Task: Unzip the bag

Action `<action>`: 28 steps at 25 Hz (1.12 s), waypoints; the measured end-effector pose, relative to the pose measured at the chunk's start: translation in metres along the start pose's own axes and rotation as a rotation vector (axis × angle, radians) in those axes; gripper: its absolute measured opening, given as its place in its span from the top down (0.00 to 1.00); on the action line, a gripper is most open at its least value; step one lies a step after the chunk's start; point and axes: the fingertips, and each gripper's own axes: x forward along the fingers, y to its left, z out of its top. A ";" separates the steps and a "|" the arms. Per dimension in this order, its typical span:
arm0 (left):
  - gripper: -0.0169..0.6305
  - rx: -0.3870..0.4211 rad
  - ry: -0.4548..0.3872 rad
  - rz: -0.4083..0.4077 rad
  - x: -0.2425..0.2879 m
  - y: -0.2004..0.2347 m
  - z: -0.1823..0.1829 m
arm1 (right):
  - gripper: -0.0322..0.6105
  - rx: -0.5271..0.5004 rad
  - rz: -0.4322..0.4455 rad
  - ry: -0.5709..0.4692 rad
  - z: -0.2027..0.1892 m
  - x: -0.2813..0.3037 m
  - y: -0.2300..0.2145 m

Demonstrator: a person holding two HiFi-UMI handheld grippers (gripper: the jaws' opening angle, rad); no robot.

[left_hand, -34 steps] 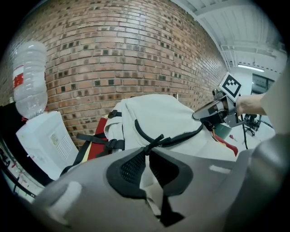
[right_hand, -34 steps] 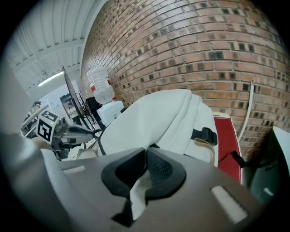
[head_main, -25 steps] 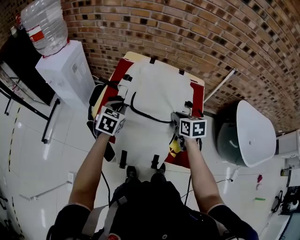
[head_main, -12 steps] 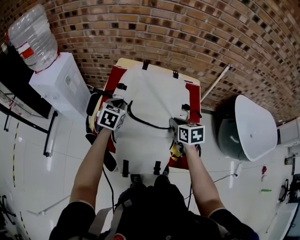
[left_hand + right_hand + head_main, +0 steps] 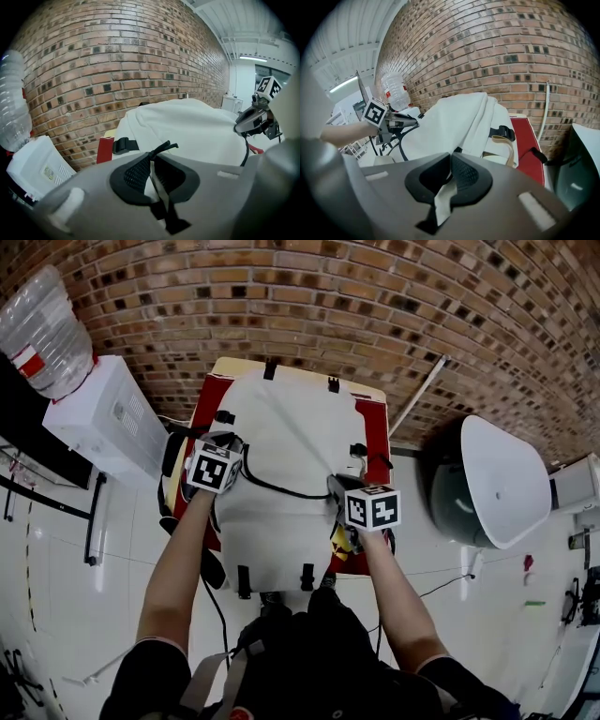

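A white bag (image 5: 281, 451) lies on a table with a red cover (image 5: 375, 432), against a brick wall. My left gripper (image 5: 228, 442) is at the bag's left edge, and in the left gripper view its jaws (image 5: 153, 161) are shut on a black pull cord (image 5: 165, 147) with a strip of white fabric beside it. My right gripper (image 5: 340, 491) is at the bag's right side. The right gripper view shows its jaws (image 5: 451, 174) shut on a white fabric strip (image 5: 442, 199) of the bag (image 5: 454, 119). Whether the zip is open is hidden.
A black cable (image 5: 281, 489) runs across the bag between the grippers. A white water dispenser (image 5: 103, 418) with a bottle (image 5: 42, 329) stands left of the table. A large white rounded object (image 5: 502, 484) stands to the right. Black buckles (image 5: 510, 133) hang at the bag's sides.
The head view has shifted, so the bag sits higher and further left in the picture. Both grippers keep their holds at the bag's sides.
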 end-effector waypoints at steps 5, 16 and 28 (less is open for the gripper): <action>0.81 -0.047 -0.060 0.024 -0.019 -0.003 0.003 | 0.88 -0.043 0.005 -0.022 0.002 0.000 0.001; 0.77 -0.153 -0.238 -0.043 -0.087 -0.048 0.026 | 0.89 -0.119 0.010 -0.258 0.057 -0.041 0.021; 0.97 -0.161 -0.339 -0.141 -0.141 -0.116 0.024 | 0.94 -0.251 0.115 -0.472 0.076 -0.090 0.092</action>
